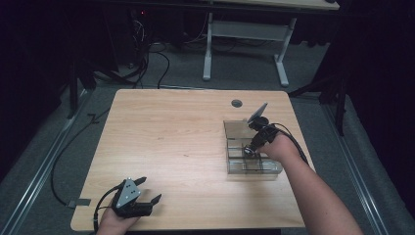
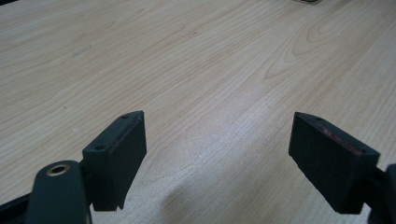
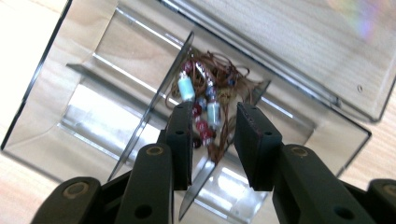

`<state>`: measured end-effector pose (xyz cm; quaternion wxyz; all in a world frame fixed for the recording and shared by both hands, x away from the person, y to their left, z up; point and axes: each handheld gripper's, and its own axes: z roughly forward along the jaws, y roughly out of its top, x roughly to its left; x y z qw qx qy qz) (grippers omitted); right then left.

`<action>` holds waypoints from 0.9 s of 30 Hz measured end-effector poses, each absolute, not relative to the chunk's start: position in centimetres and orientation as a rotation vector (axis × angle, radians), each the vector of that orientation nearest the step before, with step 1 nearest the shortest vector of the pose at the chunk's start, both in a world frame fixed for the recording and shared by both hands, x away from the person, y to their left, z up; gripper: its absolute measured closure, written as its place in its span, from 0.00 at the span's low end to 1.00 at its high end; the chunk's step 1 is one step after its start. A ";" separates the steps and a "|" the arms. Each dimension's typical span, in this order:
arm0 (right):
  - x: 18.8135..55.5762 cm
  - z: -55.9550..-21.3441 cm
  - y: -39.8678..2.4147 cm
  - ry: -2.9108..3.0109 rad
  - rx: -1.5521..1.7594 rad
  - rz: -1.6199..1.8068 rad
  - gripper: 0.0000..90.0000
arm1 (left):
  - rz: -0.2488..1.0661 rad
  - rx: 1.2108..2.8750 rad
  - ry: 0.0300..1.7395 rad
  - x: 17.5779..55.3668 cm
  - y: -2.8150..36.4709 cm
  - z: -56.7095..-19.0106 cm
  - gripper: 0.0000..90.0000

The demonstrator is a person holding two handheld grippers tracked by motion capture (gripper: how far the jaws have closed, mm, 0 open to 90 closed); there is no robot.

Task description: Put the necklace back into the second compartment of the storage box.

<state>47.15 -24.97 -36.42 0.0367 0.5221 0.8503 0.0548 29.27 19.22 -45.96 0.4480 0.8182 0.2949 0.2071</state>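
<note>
A clear plastic box [image 1: 272, 168] with dividers stands on the right half of the wooden table [image 1: 171, 137], its lid folded back. In the right gripper view a brown cord strung with red, pale blue and clear beads [image 3: 204, 88] lies bunched in one compartment of the box [image 3: 42, 93]. My right gripper [image 3: 215, 111] points down into that compartment, its jaws apart on either side of the beads, pads not pressing on them. My right gripper [image 1: 250, 150] sits over the box's middle. My left gripper [image 1: 151, 189] rests near the front left, open with bare wood [image 2: 187, 56] between its jaws [image 2: 217, 126].
A thin clear divider [image 3: 163, 88] runs just left of the beaded cord. A round grey cable hole [image 1: 237, 103] sits near the table's far edge. Cables trail over the floor at the left, and a white desk frame [image 1: 244, 34] stands beyond the table.
</note>
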 end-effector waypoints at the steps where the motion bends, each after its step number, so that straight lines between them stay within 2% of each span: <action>1: 47.0 -36.3 -25.2 2.615 1.609 0.178 0.75 | 0.513 2.024 0.731 29.3 19.2 -46.0 0.22; 9: 45.8 -37.5 -26.0 2.637 1.670 0.188 0.72 | 0.512 2.027 0.732 29.3 19.2 -46.0 0.22; 13: 45.9 -38.1 -25.9 2.638 1.677 0.188 0.77 | 0.513 2.024 0.735 29.3 19.2 -46.0 0.22; 15: 46.1 -38.4 -25.6 2.646 1.647 0.189 0.86 | 0.511 2.025 0.736 29.3 19.2 -46.0 0.22; 18: 46.3 -38.4 -25.2 2.653 1.620 0.197 0.91 | 0.511 2.025 0.735 29.3 19.2 -46.0 0.22; 27: 47.2 -39.5 -24.6 2.630 1.618 0.149 0.92 | 0.510 2.023 0.733 29.3 19.3 -46.0 0.22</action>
